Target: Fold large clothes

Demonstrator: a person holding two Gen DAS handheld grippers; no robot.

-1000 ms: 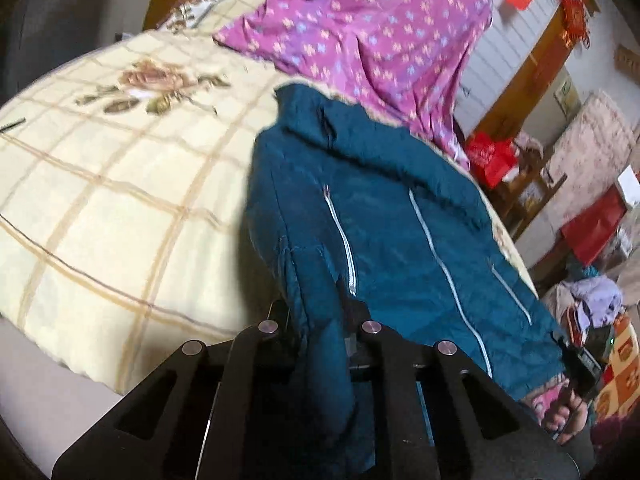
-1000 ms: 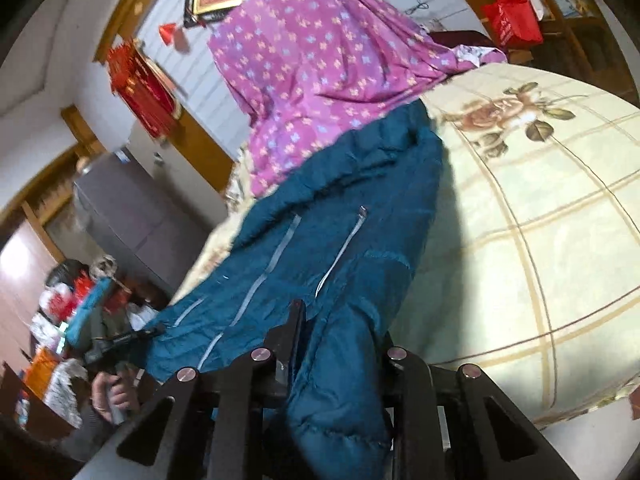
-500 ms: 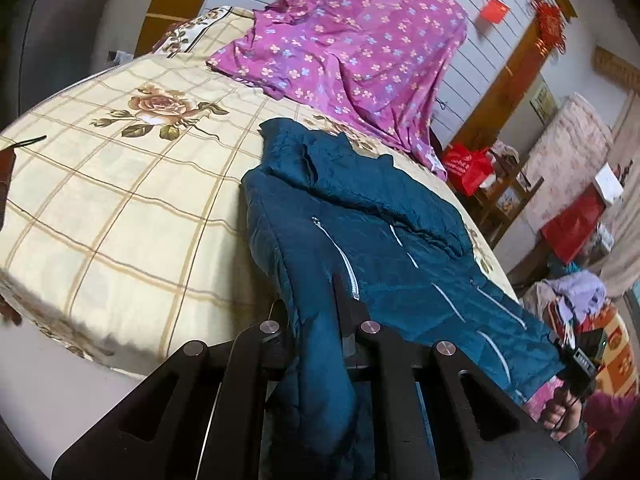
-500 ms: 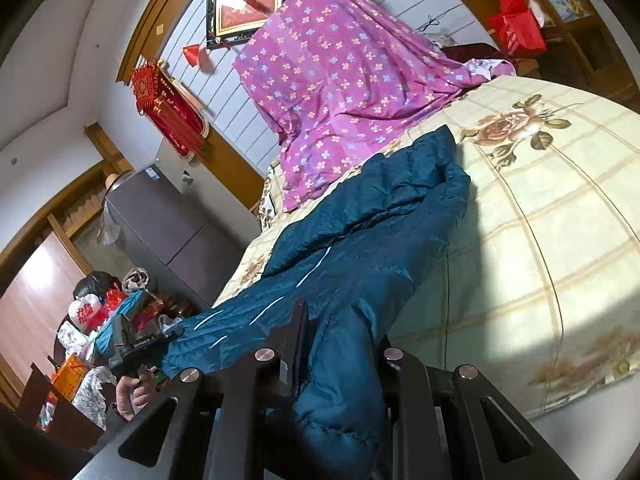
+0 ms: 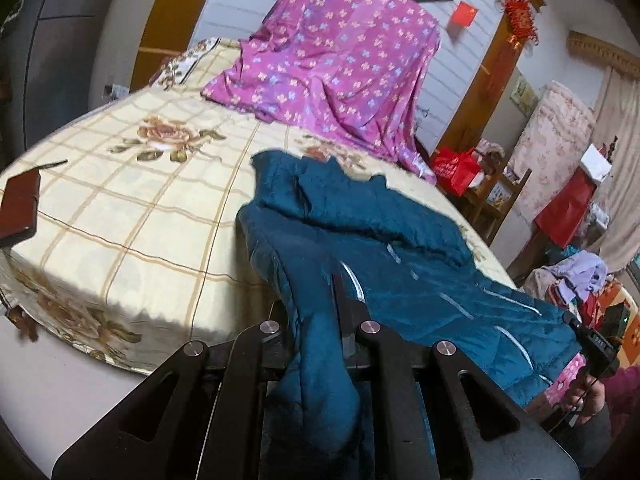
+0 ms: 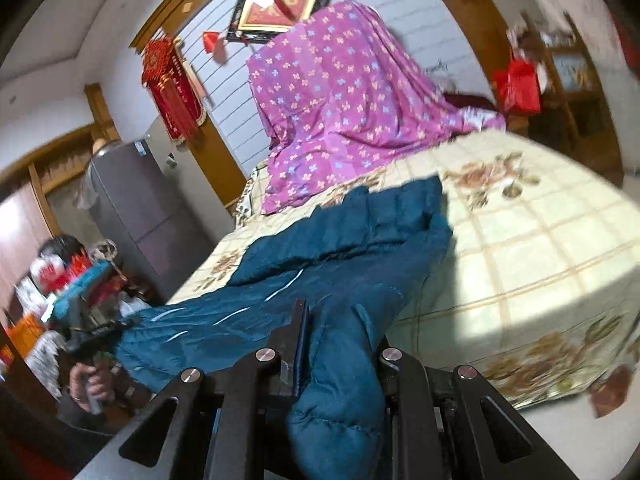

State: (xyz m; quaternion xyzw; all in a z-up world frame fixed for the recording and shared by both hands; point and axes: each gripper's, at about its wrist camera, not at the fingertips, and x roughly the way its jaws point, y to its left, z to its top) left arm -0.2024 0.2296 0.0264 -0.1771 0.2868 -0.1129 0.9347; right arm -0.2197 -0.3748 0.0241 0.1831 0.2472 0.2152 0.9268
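Both grippers, left gripper [image 5: 316, 320] and right gripper [image 6: 340, 340], clamped on jacket [image 5: 400, 256] hem corners, hood toward 12 o'clock on bed [image 5: 132, 208], likely stretching it flat for folding.

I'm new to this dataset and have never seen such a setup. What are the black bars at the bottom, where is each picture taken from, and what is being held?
There is no robot. A person holds a two-finger gripper in each hand, each with a fisheye camera looking along its fingers. The black bars are those fingers. One picture is from the left gripper, the other from the right gripper. Both are clamped on a teal padded jacket with pale zips, lying partly on a bed with a cream checked floral bedspread. A purple flowered sheet drapes over something at the bed's far end.
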